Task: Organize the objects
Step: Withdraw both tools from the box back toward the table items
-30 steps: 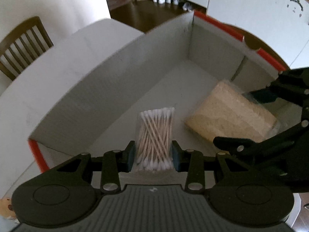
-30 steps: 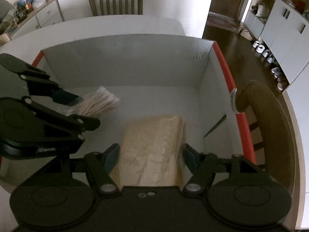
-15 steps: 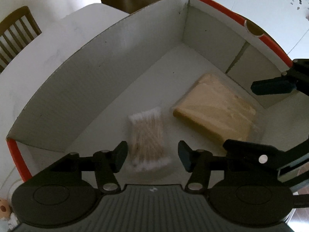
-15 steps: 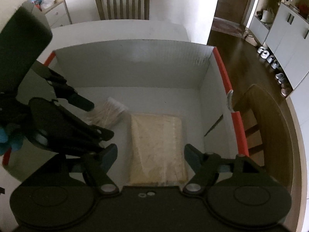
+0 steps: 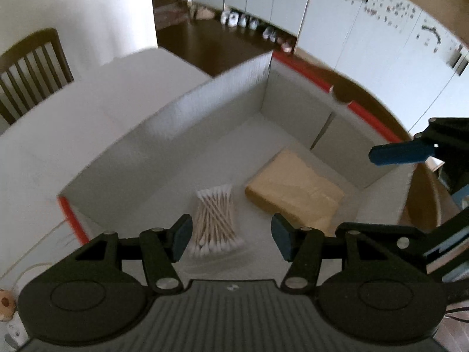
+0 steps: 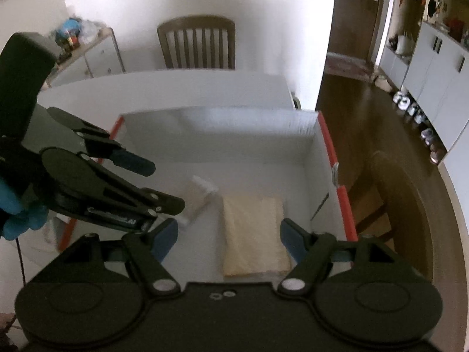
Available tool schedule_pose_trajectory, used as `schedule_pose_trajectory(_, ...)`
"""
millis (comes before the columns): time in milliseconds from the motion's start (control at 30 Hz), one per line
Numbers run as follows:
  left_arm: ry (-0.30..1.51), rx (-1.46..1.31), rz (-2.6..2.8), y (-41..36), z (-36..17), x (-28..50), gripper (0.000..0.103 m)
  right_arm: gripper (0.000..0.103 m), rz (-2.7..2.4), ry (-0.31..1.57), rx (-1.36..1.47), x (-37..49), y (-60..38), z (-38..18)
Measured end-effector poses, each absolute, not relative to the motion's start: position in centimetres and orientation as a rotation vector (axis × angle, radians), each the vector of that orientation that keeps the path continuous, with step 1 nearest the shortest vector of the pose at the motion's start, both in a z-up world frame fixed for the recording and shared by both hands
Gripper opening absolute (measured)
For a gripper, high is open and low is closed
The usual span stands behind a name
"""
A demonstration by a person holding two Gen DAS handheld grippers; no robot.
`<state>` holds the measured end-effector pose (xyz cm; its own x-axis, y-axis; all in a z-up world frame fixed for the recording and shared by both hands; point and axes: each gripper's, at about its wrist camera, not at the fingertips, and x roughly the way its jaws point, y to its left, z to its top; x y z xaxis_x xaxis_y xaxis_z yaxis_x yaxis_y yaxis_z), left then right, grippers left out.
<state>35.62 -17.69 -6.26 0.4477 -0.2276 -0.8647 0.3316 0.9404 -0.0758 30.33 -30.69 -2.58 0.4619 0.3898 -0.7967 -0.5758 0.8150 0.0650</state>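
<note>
While the box (image 5: 164,135) with its red rim sits on a white table (image 5: 88,102), two wooden chairs stand close by, one (image 6: 196,45) beyond the table's far edge and another (image 6: 390,193) tight against the box's right wall. A cabinet (image 6: 96,55) with clutter on top stands by the wall, and pairs of shoes (image 5: 249,25) line the dark floor further off. Nothing lies between either tool and the box floor.

Above the near edge of the box, the left gripper (image 5: 231,233) has its jaws spread wide and holds nothing; its blue pads (image 5: 183,234) are clear of everything. Beside it, the right gripper (image 6: 228,234) is likewise spread wide, empty and touching nothing.

On the box floor lies a clear packet of cotton swabs (image 5: 215,220), wooden sticks with white tips, flat and slightly fanned. Just beside it, apart, lies a flat tan pack (image 5: 296,192) wrapped in clear film, nearer the right wall.
</note>
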Motion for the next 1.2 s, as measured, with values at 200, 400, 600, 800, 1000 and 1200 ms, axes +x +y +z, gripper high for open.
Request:
schedule_pose_trajectory(200,0.959,0.092,-0.354,-15.3,-3.3,32.9,0.058,0.078,0.614,0.846,-0.206,28.7,-30.8,-0.1)
schedule_pose_trajectory(400,0.887,0.042,-0.354,-12.9,-1.2,29.6,0.064,0.079,0.617,0.813,-0.189,27.4,-30.3,1.0)
schedule_pose_trajectory(600,0.839,-0.008,-0.344,-10.3,-0.1,26.2,0.064,0.080,0.625,0.790,-0.173,25.7,-29.1,1.9)
schedule_pose_trajectory(800,0.814,-0.069,-0.308,-6.8,0.5,23.1,0.064,0.081,0.637,0.780,-0.155,23.8,-27.0,2.2)
schedule_pose_trajectory(1000,0.797,-0.093,-0.257,-2.7,0.5,19.9,0.064,0.082,0.644,0.785,-0.154,21.7,-24.0,2.2)
schedule_pose_trajectory(1200,0.768,-0.085,-0.182,1.6,0.4,16.6,0.074,0.087,0.669,0.796,-0.147,19.7,-20.5,1.9)
